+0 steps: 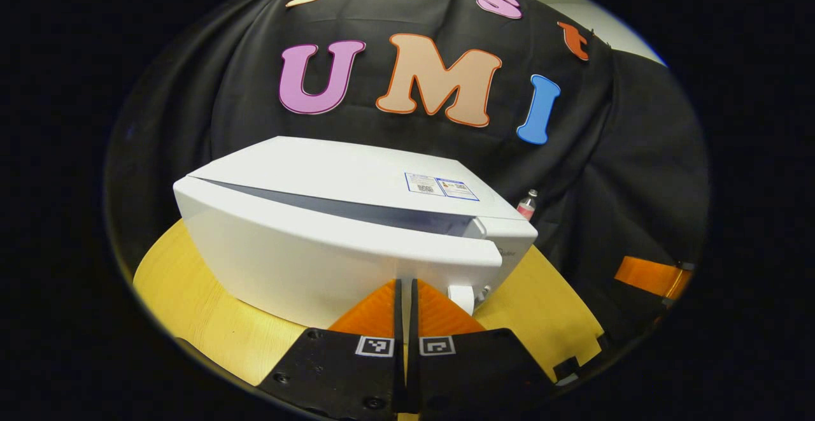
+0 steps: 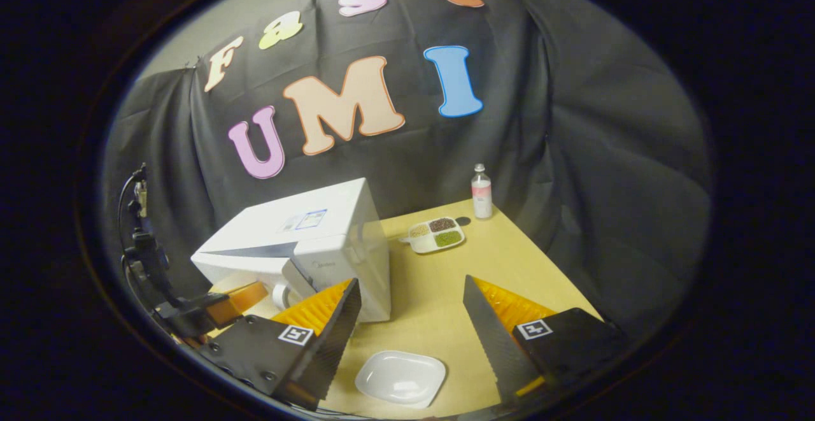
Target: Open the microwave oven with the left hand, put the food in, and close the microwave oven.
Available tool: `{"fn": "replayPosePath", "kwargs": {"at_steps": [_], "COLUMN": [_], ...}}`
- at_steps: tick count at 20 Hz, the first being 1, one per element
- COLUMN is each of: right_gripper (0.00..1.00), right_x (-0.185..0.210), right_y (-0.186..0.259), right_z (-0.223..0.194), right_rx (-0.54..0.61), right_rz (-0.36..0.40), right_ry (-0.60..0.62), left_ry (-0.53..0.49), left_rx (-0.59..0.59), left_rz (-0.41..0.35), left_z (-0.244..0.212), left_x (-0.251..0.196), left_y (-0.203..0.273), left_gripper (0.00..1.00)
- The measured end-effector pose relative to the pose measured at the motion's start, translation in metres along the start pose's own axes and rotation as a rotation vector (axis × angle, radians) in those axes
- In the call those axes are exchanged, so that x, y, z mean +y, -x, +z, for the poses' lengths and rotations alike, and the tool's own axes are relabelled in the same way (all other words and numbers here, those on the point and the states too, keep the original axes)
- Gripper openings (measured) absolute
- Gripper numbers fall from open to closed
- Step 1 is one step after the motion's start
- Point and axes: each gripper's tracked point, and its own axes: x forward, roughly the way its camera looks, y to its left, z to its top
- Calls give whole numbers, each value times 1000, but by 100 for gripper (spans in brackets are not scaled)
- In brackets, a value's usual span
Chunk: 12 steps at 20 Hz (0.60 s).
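Here, the white box-shaped microwave oven (image 1: 344, 242) stood on the pale wooden table (image 2: 439, 293) with its door slightly ajar, and the left gripper (image 1: 406, 300) pointed at the door's front with its two orange fingers pressed together, holding nothing. The right gripper (image 2: 411, 319) hung wide open and empty above a white square dish (image 2: 400, 378). A divided white tray of food (image 2: 437, 234) lay just right of the oven, near a small clear bottle (image 2: 481, 192).

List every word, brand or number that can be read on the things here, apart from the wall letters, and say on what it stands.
No text is readable.
Stickers on the microwave: too small.
Brand mark on its front: blurred.
Bottle label: too small.
Markers on the left tongs: patterns, no words.
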Motion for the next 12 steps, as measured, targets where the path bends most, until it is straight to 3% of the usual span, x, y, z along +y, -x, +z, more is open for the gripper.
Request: {"fn": "replayPosePath", "kwargs": {"at_steps": [12], "right_gripper": [91], "right_x": [0], "right_y": [-1], "right_z": [-5], "right_rx": [17], "right_rz": [15], "right_ry": [24], "left_ry": [4], "left_rx": [-12], "left_rz": [10], "left_z": [8], "left_x": [-9], "left_y": [-19], "left_gripper": [0]}}
